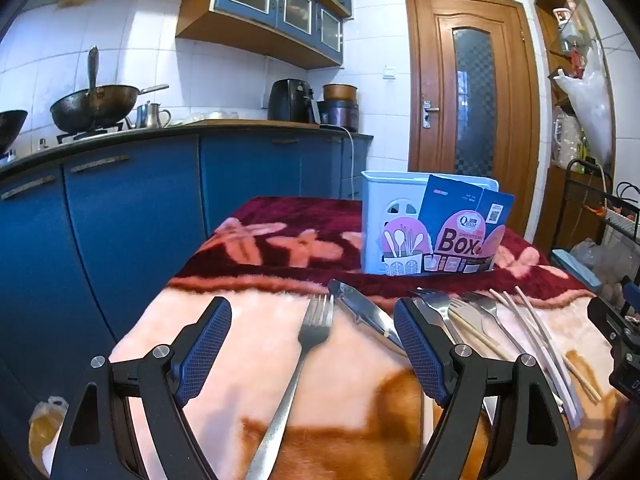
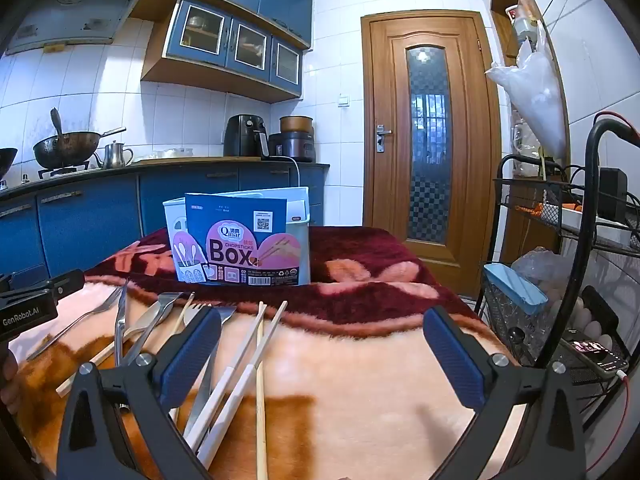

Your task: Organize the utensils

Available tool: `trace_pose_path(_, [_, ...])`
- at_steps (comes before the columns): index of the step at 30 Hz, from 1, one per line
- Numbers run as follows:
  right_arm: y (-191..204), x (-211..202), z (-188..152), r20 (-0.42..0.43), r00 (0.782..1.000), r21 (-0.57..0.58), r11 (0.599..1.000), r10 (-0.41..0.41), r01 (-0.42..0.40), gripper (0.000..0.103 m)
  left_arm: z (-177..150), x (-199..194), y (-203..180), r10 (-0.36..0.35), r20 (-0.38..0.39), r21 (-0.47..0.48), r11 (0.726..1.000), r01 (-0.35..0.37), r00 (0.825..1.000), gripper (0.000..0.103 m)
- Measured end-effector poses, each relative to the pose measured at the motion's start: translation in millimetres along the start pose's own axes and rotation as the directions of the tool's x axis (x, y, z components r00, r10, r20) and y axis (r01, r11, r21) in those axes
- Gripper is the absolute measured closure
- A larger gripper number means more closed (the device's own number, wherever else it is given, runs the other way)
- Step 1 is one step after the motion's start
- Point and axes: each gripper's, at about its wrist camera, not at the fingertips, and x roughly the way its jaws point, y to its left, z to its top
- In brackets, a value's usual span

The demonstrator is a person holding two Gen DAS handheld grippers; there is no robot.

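- Your left gripper (image 1: 312,344) hovers with jaws spread around a lone fork (image 1: 298,364) on the desk (image 1: 248,344); nothing is gripped yet.
- Your right gripper (image 2: 322,354) is also spread, empty, just right of the chopsticks (image 2: 240,376).
- Next, I judge: lower, pinch the fork's handle, carry it to the box (image 2: 244,236) at the far edge.
- The knife (image 1: 360,308) lies just beside the fork; avoid snagging it.

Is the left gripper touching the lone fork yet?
Apart. The left wrist view shows the left gripper open, with the fork lying between its fingers, blanket visible on both sides.
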Motion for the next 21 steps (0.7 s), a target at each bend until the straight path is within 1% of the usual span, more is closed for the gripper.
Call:
trace_pose_path(9, [-0.1, -0.5, -0.6, 0.003, 1.000, 0.000, 1.000, 0.000, 0.000, 0.000, 1.7, 2.0, 6.5, 0.003, -0.004, 0.006, 1.000, -0.003, 1.000, 0.019])
trace_pose_path(10, [-0.1, -0.4, -0.5, 0.003, 1.000, 0.000, 1.000, -0.001, 0.001, 0.000, 0.0, -0.1, -0.8, 0.005, 0.003, 0.012, 1.000, -0.005, 1.000, 0.019])
trace_pose_path(21, [0.4, 0.3, 0.2, 0.002, 1.000, -0.002, 1.000, 0.000, 0.000, 0.000, -0.1, -0.2, -0.9, 0.004, 0.004, 0.012, 1.000, -0.004, 1.000, 0.019])
